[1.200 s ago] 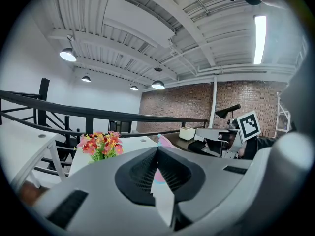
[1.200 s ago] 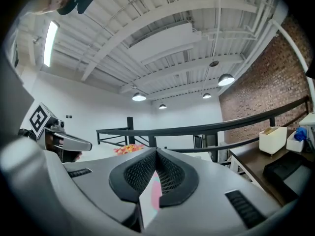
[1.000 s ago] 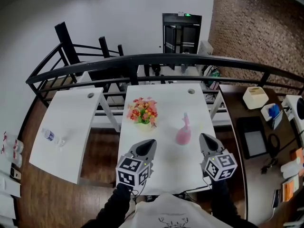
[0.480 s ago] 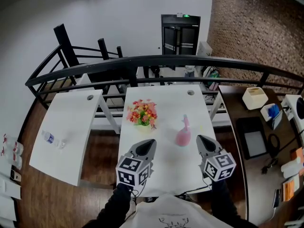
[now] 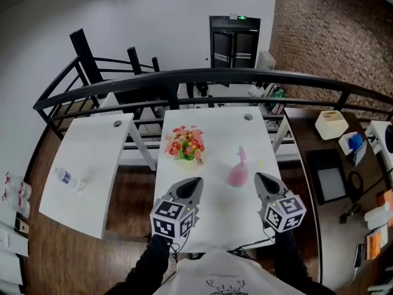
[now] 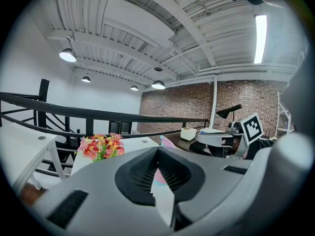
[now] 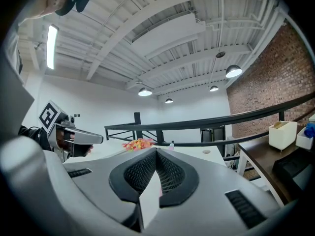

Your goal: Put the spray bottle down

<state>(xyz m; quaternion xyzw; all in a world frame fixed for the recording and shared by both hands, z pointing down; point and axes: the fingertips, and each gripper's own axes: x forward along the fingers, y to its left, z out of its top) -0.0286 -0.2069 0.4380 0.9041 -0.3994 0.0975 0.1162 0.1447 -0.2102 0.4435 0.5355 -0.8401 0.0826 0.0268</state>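
A pink spray bottle (image 5: 238, 169) stands upright on the white table (image 5: 209, 128), right of centre, with nothing holding it. My right gripper (image 5: 258, 177) is shut and empty, just right of the bottle and nearer to me. My left gripper (image 5: 196, 182) is also shut and empty, to the bottle's left and nearer to me. In the left gripper view the bottle (image 6: 166, 142) peeks out behind the closed jaw tips (image 6: 157, 149). In the right gripper view only the bottle's top (image 7: 171, 144) shows past the closed jaws (image 7: 156, 150).
A pot of red and yellow flowers (image 5: 185, 144) sits on the table's left half. A second white table (image 5: 86, 165) at the left carries a small water bottle (image 5: 64, 176). A black railing (image 5: 209, 75) runs behind. A brown desk (image 5: 344, 183) with a white box (image 5: 330, 125) stands at the right.
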